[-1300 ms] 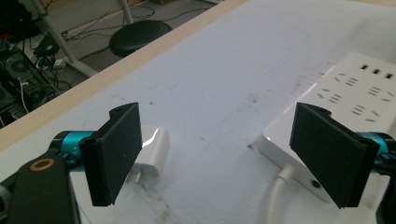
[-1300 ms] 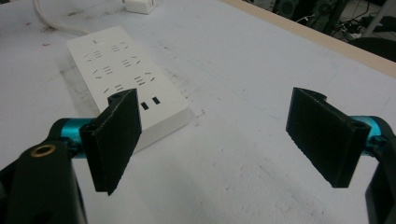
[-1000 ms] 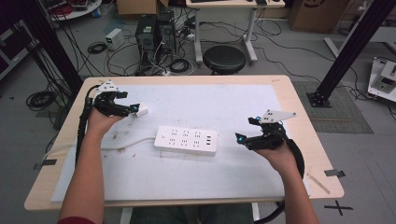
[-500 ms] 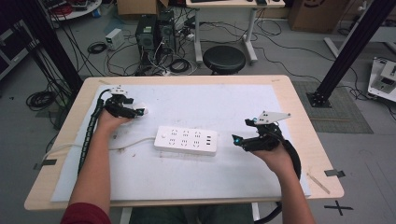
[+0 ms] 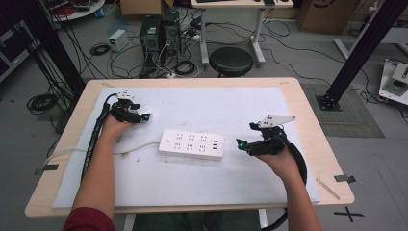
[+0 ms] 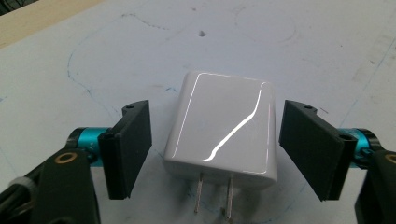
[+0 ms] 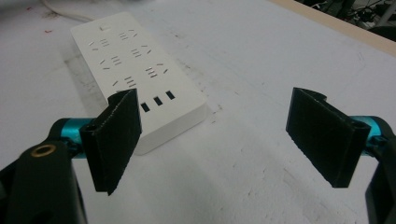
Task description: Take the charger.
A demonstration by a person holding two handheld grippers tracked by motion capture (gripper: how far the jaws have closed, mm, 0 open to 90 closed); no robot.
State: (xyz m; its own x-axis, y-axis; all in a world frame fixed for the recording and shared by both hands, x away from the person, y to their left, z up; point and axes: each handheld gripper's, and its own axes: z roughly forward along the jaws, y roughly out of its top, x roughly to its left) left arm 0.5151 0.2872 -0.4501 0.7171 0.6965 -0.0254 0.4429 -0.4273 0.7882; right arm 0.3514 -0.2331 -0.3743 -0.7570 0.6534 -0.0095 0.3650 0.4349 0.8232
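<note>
A white mat (image 5: 192,192) covered the light wooden table (image 5: 332,168), with a grey floor strewn with cables and a round black stool (image 5: 231,61) beyond its far edge at the top of the frame. Nearest the person, at right of centre, the right gripper (image 5: 244,144) was spread wide with nothing between its jaws, its tips just right of the white rectangular power strip (image 5: 192,145) lying flat at the centre of the mat. Farther off, at upper left, the left gripper (image 5: 143,115) stood open around a glossy white two-pronged plug adapter (image 6: 223,128) lying on the mat, a gap showing on each side between adapter and jaw.
</note>
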